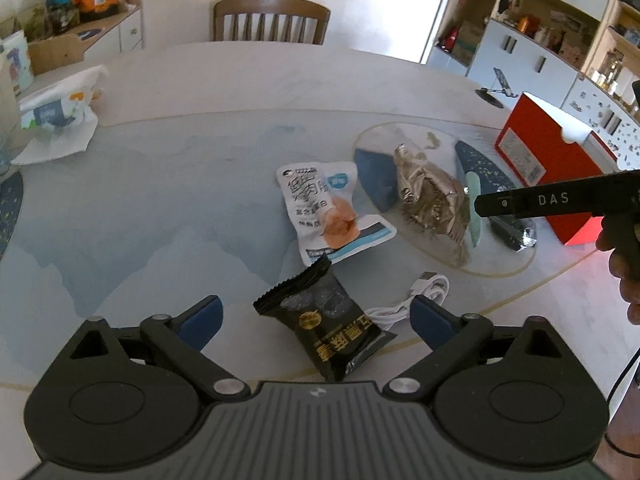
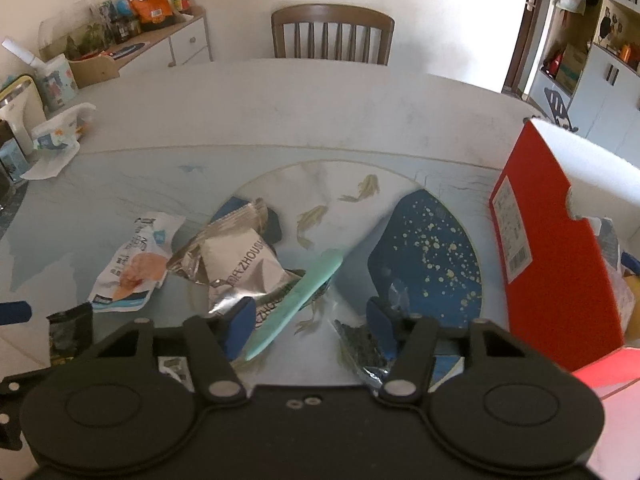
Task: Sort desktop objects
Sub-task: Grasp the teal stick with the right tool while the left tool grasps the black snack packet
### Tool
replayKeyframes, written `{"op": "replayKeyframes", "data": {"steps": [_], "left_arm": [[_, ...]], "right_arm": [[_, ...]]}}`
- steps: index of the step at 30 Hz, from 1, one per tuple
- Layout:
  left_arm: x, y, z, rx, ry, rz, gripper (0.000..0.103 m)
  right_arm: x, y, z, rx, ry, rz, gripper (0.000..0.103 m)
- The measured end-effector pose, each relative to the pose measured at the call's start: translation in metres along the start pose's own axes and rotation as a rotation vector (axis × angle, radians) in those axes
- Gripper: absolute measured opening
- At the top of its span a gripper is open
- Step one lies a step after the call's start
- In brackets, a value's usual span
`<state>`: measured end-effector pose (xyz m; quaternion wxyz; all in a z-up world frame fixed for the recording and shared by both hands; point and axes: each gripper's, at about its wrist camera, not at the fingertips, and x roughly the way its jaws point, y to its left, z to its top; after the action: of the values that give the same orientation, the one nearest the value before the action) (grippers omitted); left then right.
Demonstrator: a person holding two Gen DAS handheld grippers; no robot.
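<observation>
Jaws of the left gripper (image 1: 316, 322) spread wide, nothing held, blue pads on either side of a black snack packet (image 1: 324, 326) lying flat on the desk (image 1: 160, 184). Not touching the packet, as far as could be seen. Just beside the packet, near the right pad, a coiled white USB cable (image 1: 416, 298). Farther away, a white and orange snack pouch (image 1: 326, 210), flat on the desk, close to the top corner of the black packet.

Jaws of the right gripper (image 2: 310, 326) also wide open and empty, hanging over the round fish pattern of the desk. Between the pads, the lower end of a mint-green flat stick (image 2: 298, 300), lying diagonally, partly over a crumpled silver foil bag (image 2: 240, 268). Near the right pad, a dark crinkled wrapper (image 2: 360, 344), partly hidden behind the gripper body; contact could not be told. At the right side, an open red box (image 2: 560, 264) standing on the desk, some packets visible inside. Seen from the left wrist view, the right gripper reaching in from the right edge, above the foil bag.

At the far side of the desk, a wooden chair (image 1: 272, 20). At the far left, a white printed cloth bag (image 1: 60, 116).
</observation>
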<state>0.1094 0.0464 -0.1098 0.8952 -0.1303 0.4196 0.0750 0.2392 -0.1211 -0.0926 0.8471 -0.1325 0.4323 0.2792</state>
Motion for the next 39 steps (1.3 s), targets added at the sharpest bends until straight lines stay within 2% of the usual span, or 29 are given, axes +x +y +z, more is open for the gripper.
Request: {"op": "replayKeyframes", "data": {"steps": [3,9,11,16,19,24,26,39], "left_arm": [[0.003,0.000,-0.002,-0.010,0.012,-0.003,0.097],[0.010,-0.002,-0.001,-0.018,0.026,-0.001,0.089],[0.013,-0.002,-0.001,-0.028,0.034,0.003,0.080],[0.018,-0.001,0.001,-0.027,0.040,0.005,0.074],[0.019,-0.003,0.002,-0.021,0.037,0.006,0.061],[0.019,-0.003,0.004,-0.025,0.037,-0.003,0.056],[0.019,-0.002,0.005,-0.026,0.034,-0.002,0.049],[0.015,0.001,0.003,-0.054,0.031,-0.022,0.042]], "right_arm": [[0.007,-0.001,0.001,0.010,0.012,-0.001,0.053],[0.014,0.001,0.003,0.004,0.018,-0.001,0.051],[0.017,0.002,0.005,0.002,0.020,-0.003,0.049],[0.022,0.003,0.007,-0.003,0.026,-0.008,0.045],[0.023,0.003,0.007,-0.004,0.028,-0.008,0.038],[0.029,0.003,0.008,-0.010,0.045,-0.002,0.023],[0.030,0.002,0.008,-0.007,0.048,-0.005,0.019],[0.021,-0.004,0.006,0.014,0.038,0.002,0.007]]}}
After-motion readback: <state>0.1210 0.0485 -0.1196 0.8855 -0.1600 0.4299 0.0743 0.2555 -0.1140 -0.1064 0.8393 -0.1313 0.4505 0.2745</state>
